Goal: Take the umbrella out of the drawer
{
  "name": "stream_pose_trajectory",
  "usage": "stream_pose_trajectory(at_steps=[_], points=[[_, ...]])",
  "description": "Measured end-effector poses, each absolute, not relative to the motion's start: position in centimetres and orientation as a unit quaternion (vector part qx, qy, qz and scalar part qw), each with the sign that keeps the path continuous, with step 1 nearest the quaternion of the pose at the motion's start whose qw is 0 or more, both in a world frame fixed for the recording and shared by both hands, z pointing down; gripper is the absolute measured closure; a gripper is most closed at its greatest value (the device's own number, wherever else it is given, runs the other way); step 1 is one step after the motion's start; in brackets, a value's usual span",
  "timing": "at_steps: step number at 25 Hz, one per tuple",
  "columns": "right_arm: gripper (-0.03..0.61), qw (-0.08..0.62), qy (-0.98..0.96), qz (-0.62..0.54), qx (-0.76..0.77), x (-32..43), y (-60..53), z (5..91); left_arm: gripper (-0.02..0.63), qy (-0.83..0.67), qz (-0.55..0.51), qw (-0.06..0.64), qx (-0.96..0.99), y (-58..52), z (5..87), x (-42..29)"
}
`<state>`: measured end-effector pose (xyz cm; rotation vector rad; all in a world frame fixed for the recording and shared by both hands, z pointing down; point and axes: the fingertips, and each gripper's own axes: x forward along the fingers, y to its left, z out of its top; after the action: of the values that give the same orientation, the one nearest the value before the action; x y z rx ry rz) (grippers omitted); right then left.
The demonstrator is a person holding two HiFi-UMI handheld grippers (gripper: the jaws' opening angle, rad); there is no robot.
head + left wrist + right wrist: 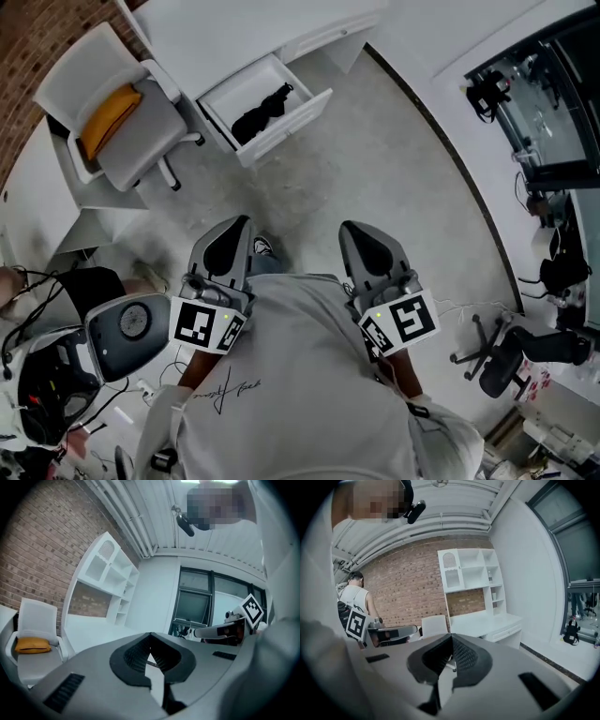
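The black folded umbrella (262,112) lies inside the open white drawer (286,129) of the white desk (234,33), far ahead across the floor. My left gripper (236,227) and right gripper (358,231) are held side by side close to the body, well short of the drawer. In the left gripper view my left gripper (150,638) has its dark pads meeting at the tip with nothing between them. In the right gripper view my right gripper (451,638) is likewise shut and empty. Neither gripper view shows the umbrella.
A white chair (127,131) with a yellow cushion (108,117) stands left of the drawer. A grey machine (127,328) and cables sit at the lower left. A black office chair (511,356) and a glass wall are on the right. A white shelf unit (471,569) rises behind the desk.
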<state>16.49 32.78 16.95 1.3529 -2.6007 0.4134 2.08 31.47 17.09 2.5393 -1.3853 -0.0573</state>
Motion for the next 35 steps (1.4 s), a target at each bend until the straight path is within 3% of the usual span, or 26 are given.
stream_pose_trajectory(at_steps=[12,24,35], points=[[0.554,0.111,-0.885,0.123,0.435,12.0,30.1,16.7,0.598,-0.48,-0.042,0.117,0.868,28.6,17.4,-1.8],[0.554,0.088,-0.923,0.115,0.357,9.3,28.2,15.2,0.598,-0.513,-0.089,0.119,0.845,25.9,16.6,-3.7],[0.554,0.082,-0.94,0.09,0.318,9.1,18.7,15.6,0.598,-0.573,-0.072,0.076,0.813,18.9,16.5,-4.2]])
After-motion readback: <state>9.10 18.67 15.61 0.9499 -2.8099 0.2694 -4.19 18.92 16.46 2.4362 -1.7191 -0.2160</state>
